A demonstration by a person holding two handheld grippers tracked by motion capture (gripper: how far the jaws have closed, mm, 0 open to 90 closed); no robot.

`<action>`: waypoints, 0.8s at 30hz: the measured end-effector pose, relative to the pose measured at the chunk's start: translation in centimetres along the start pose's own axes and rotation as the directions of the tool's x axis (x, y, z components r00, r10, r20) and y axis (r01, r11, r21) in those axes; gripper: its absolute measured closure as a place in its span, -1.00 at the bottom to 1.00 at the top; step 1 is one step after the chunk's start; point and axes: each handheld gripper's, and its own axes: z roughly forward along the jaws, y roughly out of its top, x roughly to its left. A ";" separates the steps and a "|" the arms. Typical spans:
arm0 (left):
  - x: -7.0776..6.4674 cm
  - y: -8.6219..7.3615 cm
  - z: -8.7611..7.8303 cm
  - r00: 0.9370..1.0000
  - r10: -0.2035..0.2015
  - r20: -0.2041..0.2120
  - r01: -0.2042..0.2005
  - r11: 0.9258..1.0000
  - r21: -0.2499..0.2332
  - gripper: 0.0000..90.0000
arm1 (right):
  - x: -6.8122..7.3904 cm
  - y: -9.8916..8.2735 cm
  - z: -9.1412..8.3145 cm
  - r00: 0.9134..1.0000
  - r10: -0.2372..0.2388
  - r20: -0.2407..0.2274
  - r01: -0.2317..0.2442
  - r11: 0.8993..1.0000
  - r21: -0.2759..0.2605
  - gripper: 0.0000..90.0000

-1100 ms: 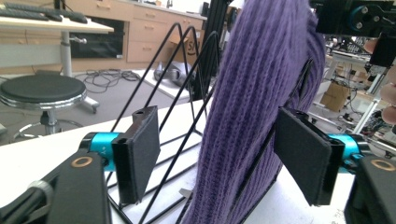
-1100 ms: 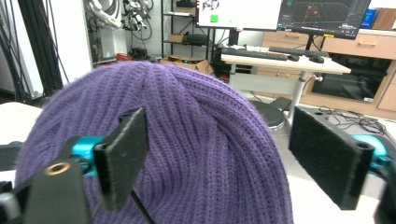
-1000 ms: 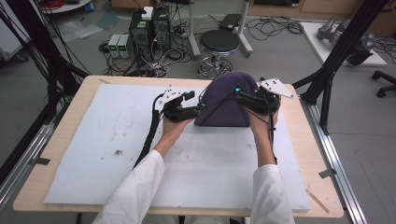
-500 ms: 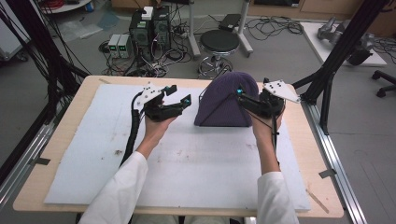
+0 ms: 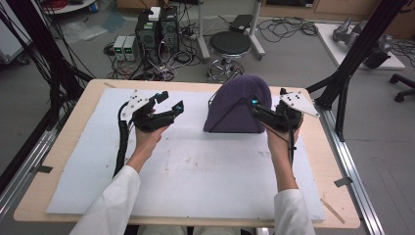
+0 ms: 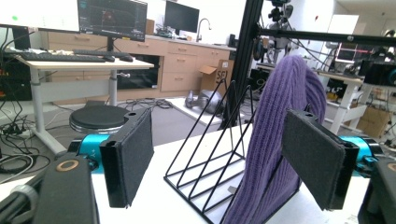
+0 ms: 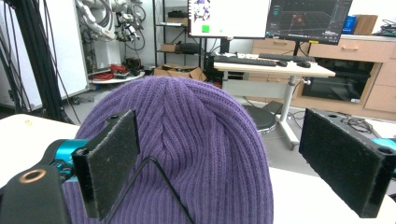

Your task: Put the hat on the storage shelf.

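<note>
The purple beanie already sits draped over the wire stand on the table's far side. Left gripper open, clear; right gripper open beside it. Only withdrawal appears left.

Beyond the wooden table with its white foam mat: round black stool, tangled floor cables. Farther back, black desk monitors.
</note>
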 end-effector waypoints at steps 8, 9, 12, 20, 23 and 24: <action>0.1 0.0 -1.6 1.000 0.022 -0.017 -0.022 1.000 -0.011 -0.47 | -0.4 -0.6 -1.1 1.000 0.026 -0.002 -0.026 1.000 0.001 -0.74; 0.0 -0.1 -1.8 1.000 0.024 -0.019 -0.024 1.000 -0.011 -0.47 | -0.4 -0.6 -1.3 0.999 0.035 -0.002 -0.035 0.999 -0.002 -0.74; 0.1 -0.3 -2.2 0.999 0.036 -0.028 -0.036 0.999 -0.004 -0.47 | -0.6 -0.8 -1.7 0.999 0.042 -0.004 -0.042 0.999 -0.004 -0.74; 0.5 0.0 -3.7 0.996 0.044 -0.071 -0.042 0.999 0.025 -0.47 | -0.9 -1.6 -2.8 0.999 0.032 0.019 -0.032 0.999 -0.011 -0.74; 0.8 0.2 -4.7 0.994 0.056 -0.096 -0.053 0.998 0.030 -0.47 | -0.9 -1.9 -3.1 0.999 0.032 0.021 -0.032 0.999 -0.013 -0.74; 0.8 0.2 -5.0 0.993 0.059 -0.101 -0.056 0.998 0.033 -0.47 | -0.9 -2.0 -3.2 0.999 0.031 0.022 -0.030 0.999 -0.015 -0.74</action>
